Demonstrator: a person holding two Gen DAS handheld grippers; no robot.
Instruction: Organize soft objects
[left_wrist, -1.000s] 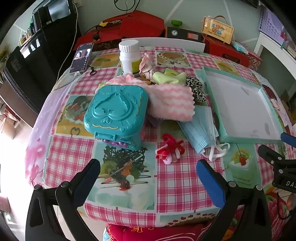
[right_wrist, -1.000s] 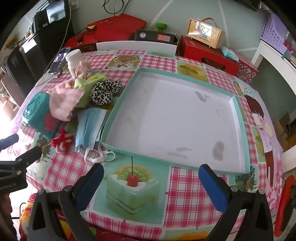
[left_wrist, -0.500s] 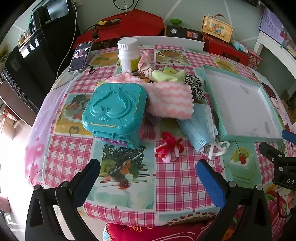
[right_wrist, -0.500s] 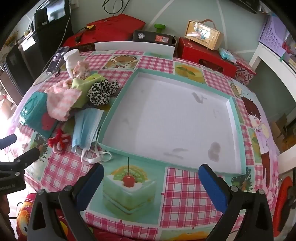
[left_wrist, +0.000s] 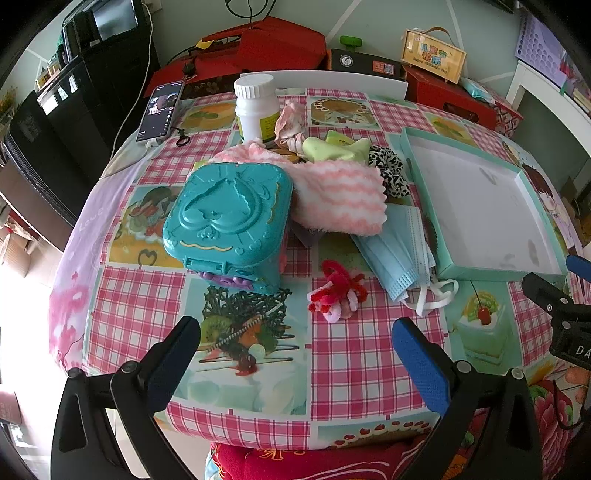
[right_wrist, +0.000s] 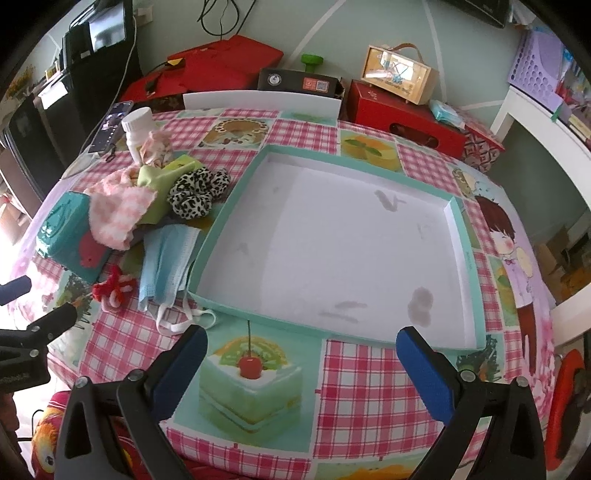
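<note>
A pile of soft things lies left of an empty teal-rimmed white tray (right_wrist: 456, 225), which also shows in the left wrist view (left_wrist: 413, 162). The pile holds a pink striped fluffy cloth (left_wrist: 340, 195), a blue face mask (left_wrist: 399, 251), a leopard scrunchie (left_wrist: 388, 166), a light green cloth (left_wrist: 332, 147) and a red-and-pink pipe-cleaner bundle (left_wrist: 336, 291). My left gripper (left_wrist: 295, 354) is open and empty, above the table's front edge, just short of the red bundle. My right gripper (right_wrist: 301, 358) is open and empty in front of the tray's near rim.
A teal plastic toy case (left_wrist: 229, 218) sits left of the pile, partly under the pink cloth. A white bottle (left_wrist: 256, 107) and a phone (left_wrist: 160, 110) stand at the back left. Red boxes (right_wrist: 406, 110) line the wall behind the table.
Both grippers have drawn back and risen slightly, so the table looks a little farther off. Nothing on the table has moved. Both grippers stay open.
</note>
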